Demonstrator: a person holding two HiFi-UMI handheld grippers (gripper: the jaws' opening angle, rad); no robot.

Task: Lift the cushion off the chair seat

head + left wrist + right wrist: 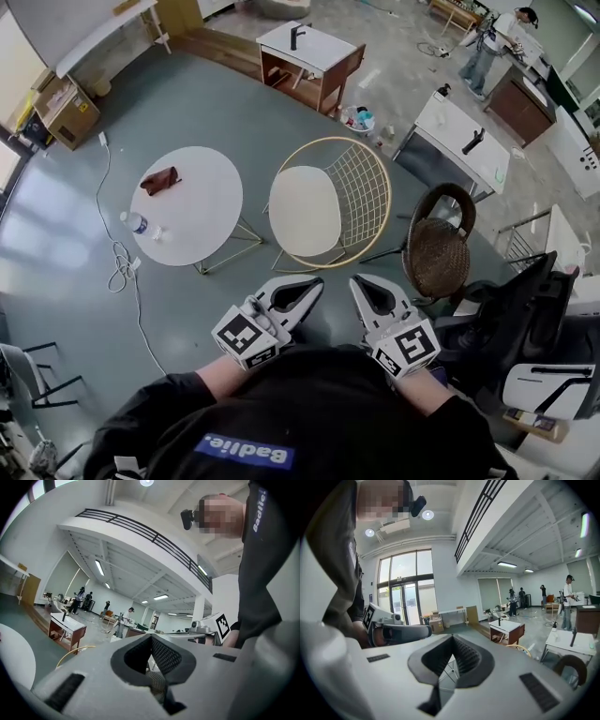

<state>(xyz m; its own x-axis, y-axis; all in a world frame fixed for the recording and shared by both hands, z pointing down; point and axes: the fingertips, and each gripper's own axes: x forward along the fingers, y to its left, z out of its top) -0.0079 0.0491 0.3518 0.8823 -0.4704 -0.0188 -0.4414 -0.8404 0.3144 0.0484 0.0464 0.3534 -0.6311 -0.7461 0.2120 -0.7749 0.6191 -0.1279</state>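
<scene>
1. While the cushion lies flat on the seat of the gold wire chair, nothing is touching it. The seat bowl is filled by it, pale and rounded, and the wire back curves round its far side.
2. The lift is judged not yet begun, since both tools are held well short of the chair, close to the person's body.
3. The left gripper is seen with its jaws together on nothing, and the right gripper likewise (beyond the closed tips, each one's own view shows only open room).
4. Both are pointed toward the chair, side by side, presumably so that the cushion's near edge can be taken at two places at once.
5. The jaws would have to be parted before that edge could be pinched.
6. A round white table is set just left of the chair, bearing a brown cloth and a bottle. A dark wicker chair stands to the right, near enough to be minded.
</scene>
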